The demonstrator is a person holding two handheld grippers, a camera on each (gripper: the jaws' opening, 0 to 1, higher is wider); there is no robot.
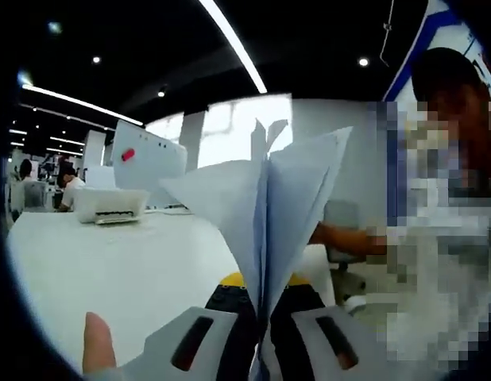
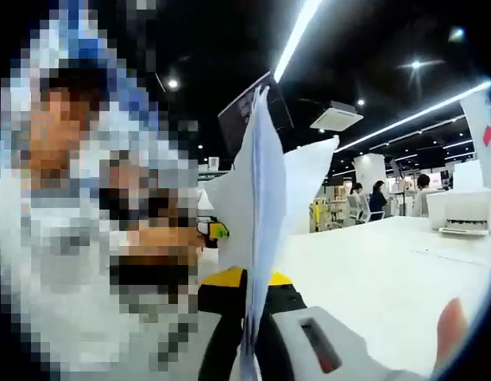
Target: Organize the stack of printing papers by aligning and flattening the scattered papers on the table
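Papers [image 1: 269, 214] pinched edge-on between the jaws of my left claw [image 1: 261, 325], sheets fanning out above the tips and splayed, not square. My right claw [image 2: 249, 325] is clamped on the same sheaf [image 2: 257, 206], seen edge-on rising straight ahead of it. Both claws hold the stack up off the table [image 1: 110, 262], which lies below and beyond the tips.

Judgement: the step is squaring the edges. I would do best to ease both grips slightly, drop the lower edge onto the tabletop and tap until the corners meet, then lay it flat and press. Squeezing too hard will crease; loosening too much will spill sheets.

Surface: white, smooth, bare near my tips. Printer [image 1: 109, 205] far ahead-left of my left claw. Room: open office, dark ceiling, strip lights [image 1: 233, 44], people seated at distance.
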